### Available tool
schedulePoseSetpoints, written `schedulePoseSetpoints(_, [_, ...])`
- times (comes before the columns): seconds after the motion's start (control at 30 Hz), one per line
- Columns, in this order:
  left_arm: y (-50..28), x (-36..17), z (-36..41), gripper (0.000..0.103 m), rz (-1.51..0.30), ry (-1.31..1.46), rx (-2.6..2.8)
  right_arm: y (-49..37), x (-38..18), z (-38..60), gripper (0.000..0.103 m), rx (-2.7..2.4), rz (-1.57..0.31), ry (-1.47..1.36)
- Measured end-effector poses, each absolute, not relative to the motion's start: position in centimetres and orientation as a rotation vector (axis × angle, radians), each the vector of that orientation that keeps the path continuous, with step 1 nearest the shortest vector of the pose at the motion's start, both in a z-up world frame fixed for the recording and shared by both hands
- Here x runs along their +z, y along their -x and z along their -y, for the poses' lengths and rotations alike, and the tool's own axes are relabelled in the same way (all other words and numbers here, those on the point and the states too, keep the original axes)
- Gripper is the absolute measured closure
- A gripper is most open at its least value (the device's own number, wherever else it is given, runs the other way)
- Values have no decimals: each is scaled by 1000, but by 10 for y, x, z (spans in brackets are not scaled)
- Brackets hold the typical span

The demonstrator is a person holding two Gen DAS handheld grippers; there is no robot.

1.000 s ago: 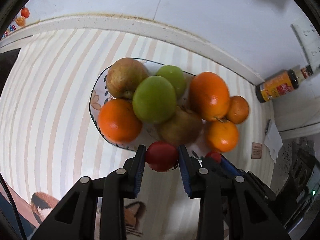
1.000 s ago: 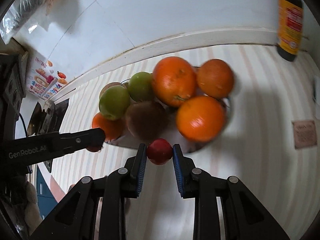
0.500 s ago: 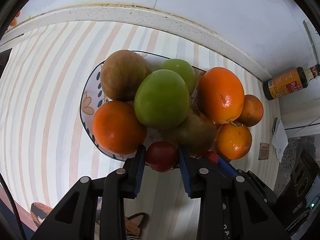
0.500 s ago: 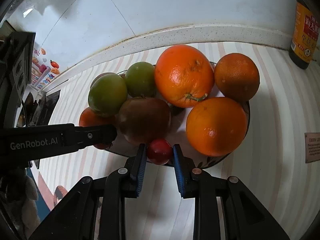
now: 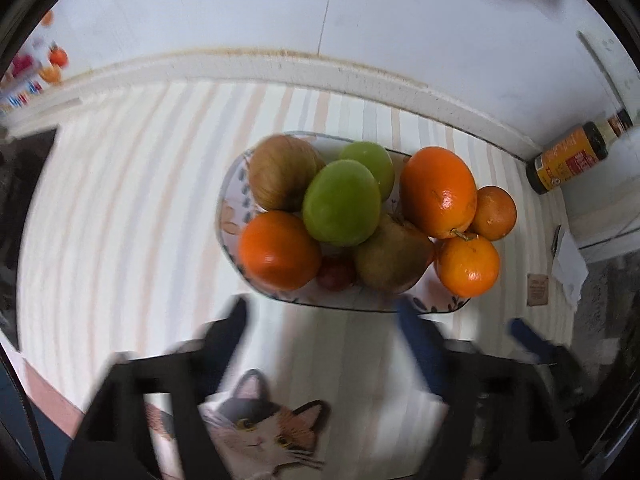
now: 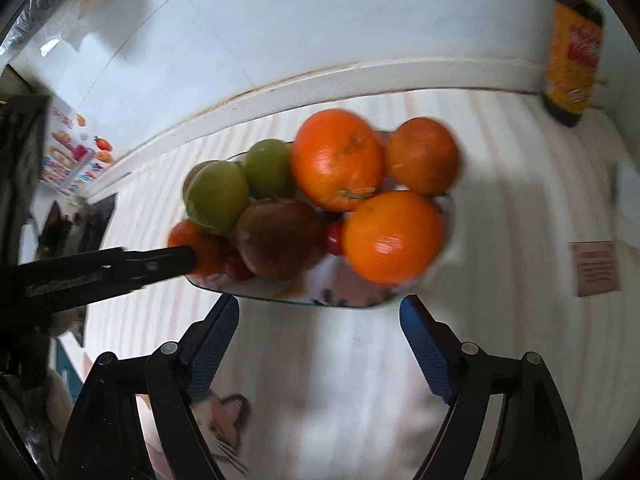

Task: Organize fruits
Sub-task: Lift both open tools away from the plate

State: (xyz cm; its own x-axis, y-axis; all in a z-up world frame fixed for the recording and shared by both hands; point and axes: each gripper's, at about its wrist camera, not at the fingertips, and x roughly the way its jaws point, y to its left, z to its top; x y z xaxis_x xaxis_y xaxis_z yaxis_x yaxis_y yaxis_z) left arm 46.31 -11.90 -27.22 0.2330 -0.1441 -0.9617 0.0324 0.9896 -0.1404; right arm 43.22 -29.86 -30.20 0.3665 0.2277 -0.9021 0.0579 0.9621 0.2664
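A patterned plate (image 5: pixel 340 301) (image 6: pixel 280 294) on the striped tablecloth is heaped with oranges (image 5: pixel 438 192), green fruits (image 5: pixel 342 208) and brown fruits (image 5: pixel 394 260). A small red fruit (image 5: pixel 336 274) lies at its near edge between an orange (image 5: pixel 278 254) and a brown fruit. Another small red fruit (image 6: pixel 334 238) sits between a brown fruit (image 6: pixel 280 238) and an orange (image 6: pixel 394 236). My left gripper (image 5: pixel 322 320) is open and empty just short of the plate. My right gripper (image 6: pixel 318 320) is open and empty too.
A sauce bottle (image 5: pixel 572 158) (image 6: pixel 572 52) stands by the white wall at the right. A small brown card (image 5: pixel 537 290) (image 6: pixel 596 268) and a white paper (image 5: pixel 570 266) lie right of the plate. A cat picture (image 5: pixel 260 432) is on the cloth's near edge.
Both grippers have opened, released their small red fruits onto the plate's near side, and pulled back from it.
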Motion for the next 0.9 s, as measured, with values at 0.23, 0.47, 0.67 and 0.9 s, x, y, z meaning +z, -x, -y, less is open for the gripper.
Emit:
schedulePoseSetpoints(0.23, [-434, -239, 114, 8, -1233, -10, -46, -409, -259, 312, 7, 4, -1180, -158])
schedulePoseSetpoints(0.47, [-408, -216, 111, 8, -1181, -17, -5, -387, -221, 321, 6, 2, -1124, -138])
schedulePoseSetpoints(0.67, [-372, -169, 105, 8, -1068, -8, 10, -360, -182, 315, 6, 24, -1080, -126])
schedulePoseSetpoints(0.9, [-317, -118, 85, 8, -964, 4, -4, -300, -121, 297, 6, 15, -986, -117])
